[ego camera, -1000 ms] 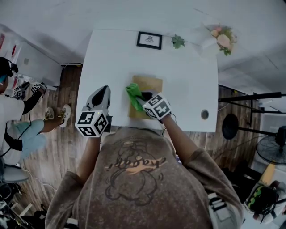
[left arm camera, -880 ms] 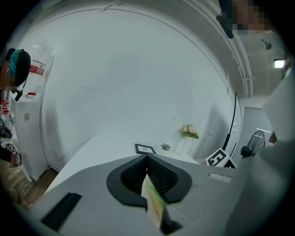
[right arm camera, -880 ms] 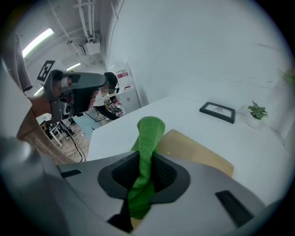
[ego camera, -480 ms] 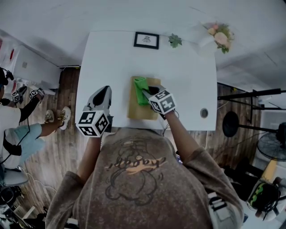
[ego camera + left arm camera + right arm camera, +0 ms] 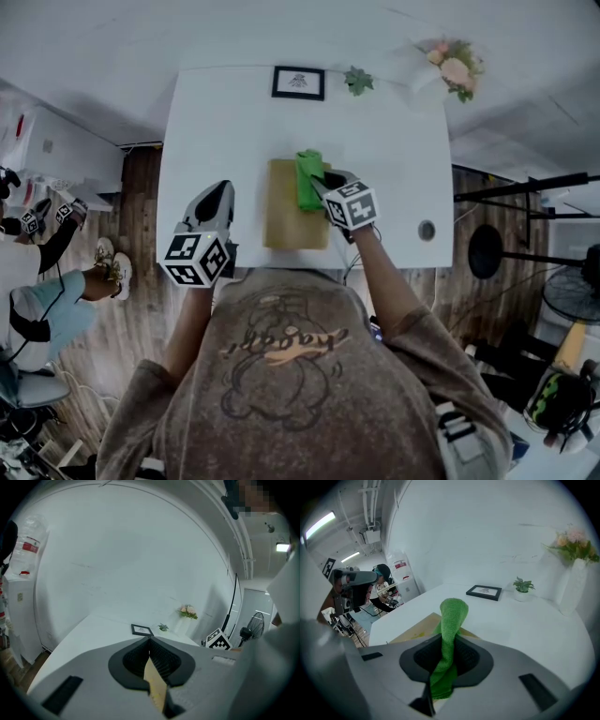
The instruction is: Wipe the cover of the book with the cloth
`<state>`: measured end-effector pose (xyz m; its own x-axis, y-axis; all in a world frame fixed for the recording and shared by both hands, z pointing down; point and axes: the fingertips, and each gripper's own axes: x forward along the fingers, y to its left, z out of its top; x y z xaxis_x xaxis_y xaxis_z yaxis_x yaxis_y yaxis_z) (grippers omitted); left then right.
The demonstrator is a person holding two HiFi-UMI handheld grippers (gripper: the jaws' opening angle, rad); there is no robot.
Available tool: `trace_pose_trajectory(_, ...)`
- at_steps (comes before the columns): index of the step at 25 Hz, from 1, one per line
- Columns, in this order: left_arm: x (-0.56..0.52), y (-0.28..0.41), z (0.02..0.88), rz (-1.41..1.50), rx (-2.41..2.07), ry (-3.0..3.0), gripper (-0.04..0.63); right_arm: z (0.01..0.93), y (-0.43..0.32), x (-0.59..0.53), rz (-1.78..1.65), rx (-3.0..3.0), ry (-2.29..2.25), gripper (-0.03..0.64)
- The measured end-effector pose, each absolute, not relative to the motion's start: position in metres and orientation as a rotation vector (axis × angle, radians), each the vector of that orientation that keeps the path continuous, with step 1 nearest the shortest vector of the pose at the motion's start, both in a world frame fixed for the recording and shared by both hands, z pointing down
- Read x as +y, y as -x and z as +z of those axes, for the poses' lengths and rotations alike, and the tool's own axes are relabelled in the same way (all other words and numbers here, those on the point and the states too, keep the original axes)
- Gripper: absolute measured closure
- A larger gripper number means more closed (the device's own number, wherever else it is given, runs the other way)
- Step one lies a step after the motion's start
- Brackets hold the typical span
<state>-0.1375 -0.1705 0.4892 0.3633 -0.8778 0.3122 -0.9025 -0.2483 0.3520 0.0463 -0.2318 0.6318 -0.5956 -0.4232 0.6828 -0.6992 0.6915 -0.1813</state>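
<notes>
Two tools work from the near edge of the white tabletop point(image 5: 225, 122), and only one of them matters for the wipe. On the near left, the left tool point(image 5: 214, 201) hangs over the tabletop's edge, its jaws pressed together. They grip nothing I can name, though a thin tan sliver shows in the slit behind the tips. It stands clear of the book point(image 5: 286, 223), which lies just to its right. The book is a tan rectangle flat on the tabletop, its long axis running away from the person. The right tool point(image 5: 321, 185) is the nearer one, reaching over the book's right side with its jaws clamped on the green cloth point(image 5: 307, 176). The cloth trails forward from the jaws as a folded strip over the book's far right corner. From there most of the bare cover lies to the left of the cloth and back toward the person. So the next stroke likely needs to sweep leftward and nearer. Beyond, along the far edge, stand a picture frame point(image 5: 298, 82), a small plant point(image 5: 357, 81) and a vase of flowers point(image 5: 448, 69), well apart from the book.
</notes>
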Motion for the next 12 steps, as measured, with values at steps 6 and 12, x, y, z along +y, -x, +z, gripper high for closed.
trace_pose_trajectory(6,-0.172,0.126,0.489,0.086,-1.51,-2.183,0.592,0.633,-0.069,-0.235,0.639,-2.271,-0.936,0.552)
trace_pose_trajectory(12,-0.175,0.113,0.486,0.102,-1.468,-2.219,0.592,0.63,-0.098,-0.242,0.665,-2.227,-1.043,0.555)
